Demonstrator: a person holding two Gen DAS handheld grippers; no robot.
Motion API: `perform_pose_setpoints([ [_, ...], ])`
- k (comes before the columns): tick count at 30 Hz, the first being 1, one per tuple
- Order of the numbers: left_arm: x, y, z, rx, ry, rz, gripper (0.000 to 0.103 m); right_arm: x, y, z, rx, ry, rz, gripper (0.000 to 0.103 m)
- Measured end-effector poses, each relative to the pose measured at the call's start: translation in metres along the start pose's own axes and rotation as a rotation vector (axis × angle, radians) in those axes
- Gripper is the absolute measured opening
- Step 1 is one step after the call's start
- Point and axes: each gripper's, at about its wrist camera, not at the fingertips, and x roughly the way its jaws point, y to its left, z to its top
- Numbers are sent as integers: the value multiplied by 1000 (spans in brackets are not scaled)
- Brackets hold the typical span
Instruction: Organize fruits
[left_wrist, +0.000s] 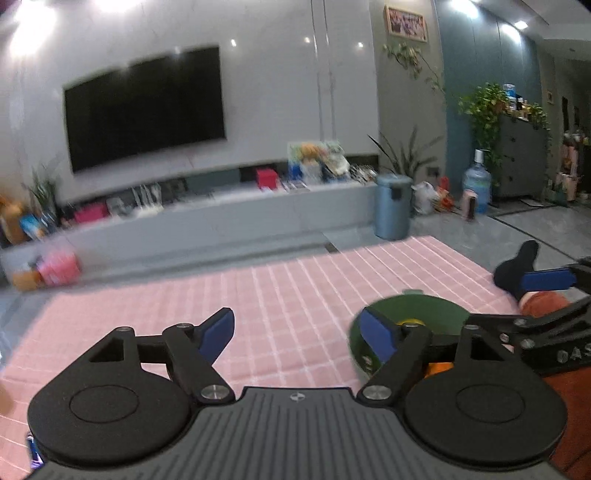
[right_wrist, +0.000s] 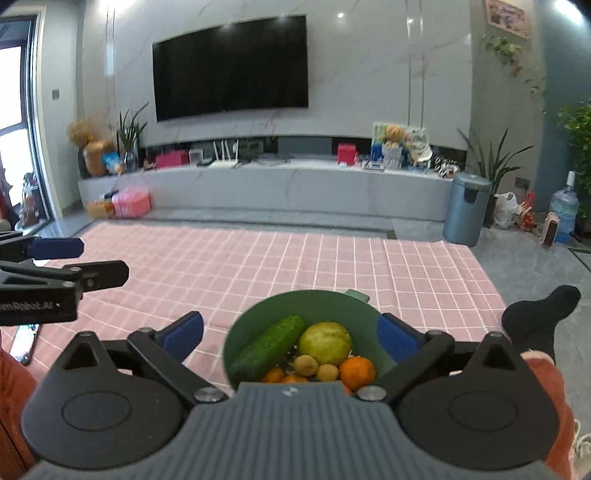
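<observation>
Two grippers hang over our pink checked cloth (right_wrist: 295, 258), both spread wide and holding nothing. Our left gripper (left_wrist: 299, 332) has the green bowl (left_wrist: 406, 306) just ahead of its right-hand finger. Our right gripper (right_wrist: 290, 332) has that bowl centred between its fingers; inside we see a bumpy green cucumber (right_wrist: 269, 347), a yellow-green citrus (right_wrist: 325, 341), two small brown fruits (right_wrist: 306, 364), then an orange tangerine (right_wrist: 357, 371). Lettering on the left gripper's side reads partly "Robot.AI".

Round green plastic bowl (right_wrist: 258, 317) filled with fruit, on pink checked cloth (right_wrist: 295, 258)

Inside lie a dark green bumpy cucumber (right_wrist: 269, 345), a yellow-green round citrus (right_wrist: 325, 342), an orange tangerine (right_wrist: 357, 372) and two small brown nuts (right_wrist: 306, 364).
</observation>
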Motion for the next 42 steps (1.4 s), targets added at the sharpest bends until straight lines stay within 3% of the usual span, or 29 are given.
perform_pose_setpoints([
  [4, -14, -3, -9, -18, -47, 42, 95, -20, 19, -16, -14, -73, 11, 98],
  [9, -16, -6, -22, -26, -52, 65, 96, -28, 34, -34, -23, -86, -36, 98],
  [13, -4, -4, -29, -55, 9, 75, 96, -24, 39, -47, 7, -54, -43, 98],
  [23, 18, 0, -55, -73, 150, 112, 96, 6, 37, -64, 1, 29, -151, 98],
  [28, 26, -1, -69, -80, 212, 102, 96, 21, 32, -72, 13, 81, -140, 98],
  [42, 27, 0, -72, -80, 237, 97, 96, 30, 32, -78, 19, 102, -107, 98],
])
